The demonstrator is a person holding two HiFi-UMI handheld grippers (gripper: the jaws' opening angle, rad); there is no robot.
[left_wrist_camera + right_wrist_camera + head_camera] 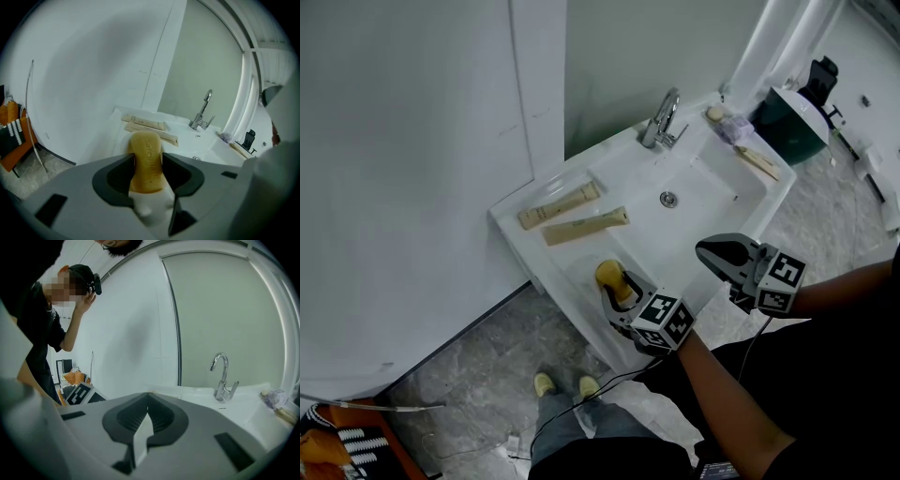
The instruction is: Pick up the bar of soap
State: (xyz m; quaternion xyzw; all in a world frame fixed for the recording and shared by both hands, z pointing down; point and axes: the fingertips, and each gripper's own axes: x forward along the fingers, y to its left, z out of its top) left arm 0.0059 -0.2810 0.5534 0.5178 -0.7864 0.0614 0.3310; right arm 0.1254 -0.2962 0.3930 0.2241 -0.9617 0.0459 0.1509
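Lower centre of the head view, at the white ceramic washbasin's [570, 267] front ledge, left gripper [617, 292] fingers grasp the oval yellow-orange bar of soap [610, 274], right gripper [705, 251] fingers clenched empty; grasp apparently made, next needs a steady lift.

1 bar of soap [608, 272]. 2 beige tubes: back tube [560, 206], front tube [586, 227]. 1 sink [712, 187], 1 faucet [662, 120], 1 drain [668, 198]. 2 tongs: left tongs [619, 289], right tongs [703, 249]. 1 dark green bin [787, 129].
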